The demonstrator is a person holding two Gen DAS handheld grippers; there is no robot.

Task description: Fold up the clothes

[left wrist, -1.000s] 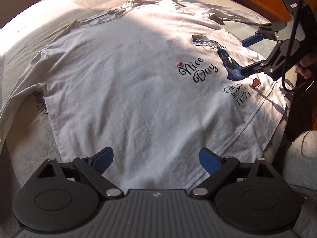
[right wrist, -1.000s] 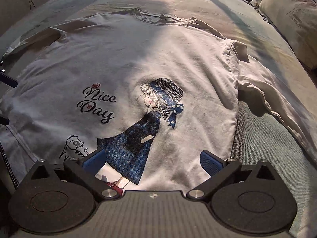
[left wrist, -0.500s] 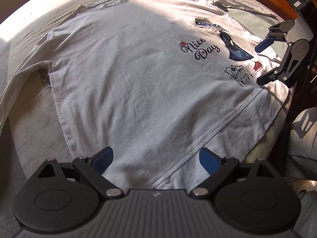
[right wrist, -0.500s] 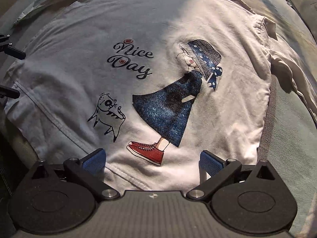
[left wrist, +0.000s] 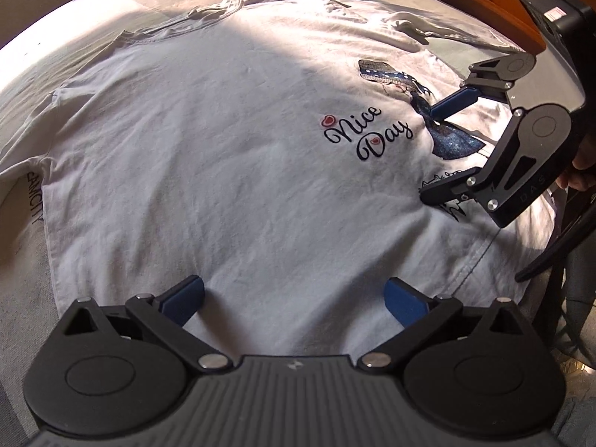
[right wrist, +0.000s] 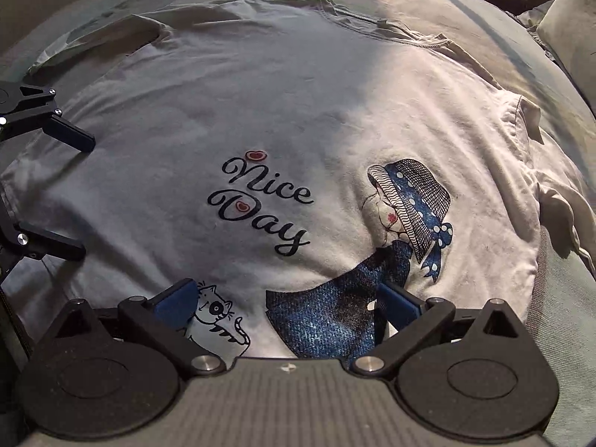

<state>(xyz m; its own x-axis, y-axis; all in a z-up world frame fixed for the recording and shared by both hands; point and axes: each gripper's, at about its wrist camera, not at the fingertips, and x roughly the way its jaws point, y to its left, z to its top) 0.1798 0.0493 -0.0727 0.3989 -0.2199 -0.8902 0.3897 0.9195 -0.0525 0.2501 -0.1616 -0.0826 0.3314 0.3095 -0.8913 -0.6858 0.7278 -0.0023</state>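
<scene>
A white T-shirt (right wrist: 298,111) printed with "Nice Day" (right wrist: 260,205) in black script, two red hearts, a cartoon cat (right wrist: 218,314) and a girl in a dotted blue hat (right wrist: 413,205) and denim dress lies face up, spread almost flat across a bed (left wrist: 93,11), filling the centre of both views; letters reading "ANCITY" (left wrist: 35,197) show on the bedding at the left edge of the left wrist view, and "DAS" is embossed on the right tongs (left wrist: 439,149) at the right of that frame. Compared with half a second ago, both tongs have moved forward from the hem over the shirt's lower body, the right pair now covering the red shoes. The left tongs (left wrist: 294,296) and right tongs are both spread wide, pinching nothing. Sunlight falls across the fabric, the far sleeve crumpled
</scene>
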